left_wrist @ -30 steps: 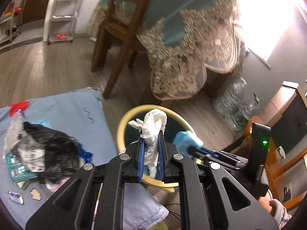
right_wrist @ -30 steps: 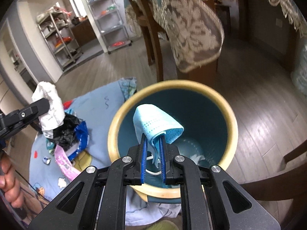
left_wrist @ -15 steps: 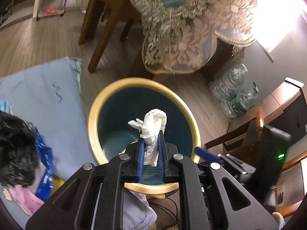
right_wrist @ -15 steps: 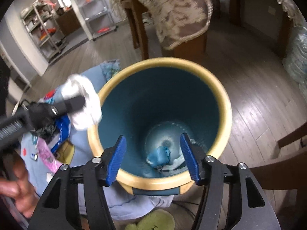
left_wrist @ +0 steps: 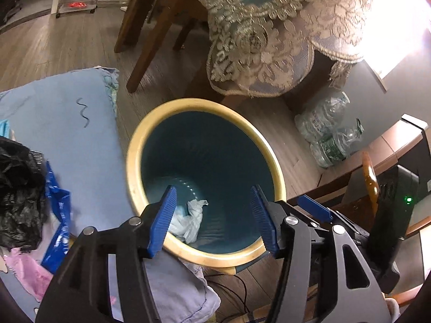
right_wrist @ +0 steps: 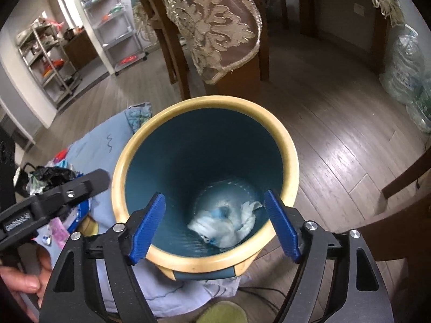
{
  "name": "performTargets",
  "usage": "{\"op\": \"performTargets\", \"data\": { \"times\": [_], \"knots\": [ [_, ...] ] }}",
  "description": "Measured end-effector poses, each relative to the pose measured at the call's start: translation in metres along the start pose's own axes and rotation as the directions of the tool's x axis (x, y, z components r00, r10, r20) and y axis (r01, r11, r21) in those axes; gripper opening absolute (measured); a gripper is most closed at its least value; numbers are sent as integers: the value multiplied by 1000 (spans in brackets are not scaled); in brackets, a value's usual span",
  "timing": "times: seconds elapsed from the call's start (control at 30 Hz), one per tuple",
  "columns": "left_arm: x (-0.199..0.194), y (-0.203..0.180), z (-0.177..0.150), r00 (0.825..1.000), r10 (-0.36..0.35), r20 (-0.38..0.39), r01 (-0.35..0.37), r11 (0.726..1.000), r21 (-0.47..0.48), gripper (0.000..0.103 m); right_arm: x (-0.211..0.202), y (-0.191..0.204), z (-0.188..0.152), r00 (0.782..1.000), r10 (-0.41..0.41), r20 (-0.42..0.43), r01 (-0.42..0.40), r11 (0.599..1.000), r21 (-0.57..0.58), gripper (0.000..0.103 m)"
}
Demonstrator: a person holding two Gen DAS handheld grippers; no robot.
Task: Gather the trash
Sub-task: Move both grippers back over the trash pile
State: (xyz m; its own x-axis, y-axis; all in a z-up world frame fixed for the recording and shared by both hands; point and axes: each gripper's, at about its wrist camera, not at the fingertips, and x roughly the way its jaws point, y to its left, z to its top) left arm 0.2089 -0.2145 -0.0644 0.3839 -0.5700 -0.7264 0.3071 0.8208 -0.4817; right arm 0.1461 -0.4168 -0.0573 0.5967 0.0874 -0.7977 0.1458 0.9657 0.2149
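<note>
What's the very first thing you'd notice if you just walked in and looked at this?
The big bin with its yellow rim and dark teal inside fills the middle of both views, with crumpled white and blue trash lying at its bottom. Both tools, left tool and right tool, hang wide open over it. To its left, a black bag sits on a blue cloth.

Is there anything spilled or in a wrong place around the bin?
Nothing spilled. The white tissue lies inside the bin. More trash, a black bag and a blue wrapper, lies on the blue cloth beside it.
</note>
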Motion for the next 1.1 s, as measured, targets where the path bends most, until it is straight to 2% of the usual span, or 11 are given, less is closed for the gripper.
{"op": "performTargets", "data": {
  "times": [0.1,0.43,0.7,0.93,1.1],
  "knots": [
    [-12,3,1,1000,11,20,-11,1000,5,57,-1,-2,0,1000,0,3,0,1000,12,79],
    [-74,1,-5,989,52,139,-62,996,71,75,-3,5,0,999,47,11,-48,999,23,87],
    [-115,25,-22,976,114,188,-129,989,69,77,-5,16,-1,998,69,8,-69,998,14,89],
    [-142,70,-45,963,193,188,-194,981,-12,77,-7,29,-3,997,81,5,-81,997,-1,90],
    [-155,109,-60,949,267,166,-252,962,-107,77,-7,47,-5,996,94,0,-94,995,-38,91]
  ]
}}
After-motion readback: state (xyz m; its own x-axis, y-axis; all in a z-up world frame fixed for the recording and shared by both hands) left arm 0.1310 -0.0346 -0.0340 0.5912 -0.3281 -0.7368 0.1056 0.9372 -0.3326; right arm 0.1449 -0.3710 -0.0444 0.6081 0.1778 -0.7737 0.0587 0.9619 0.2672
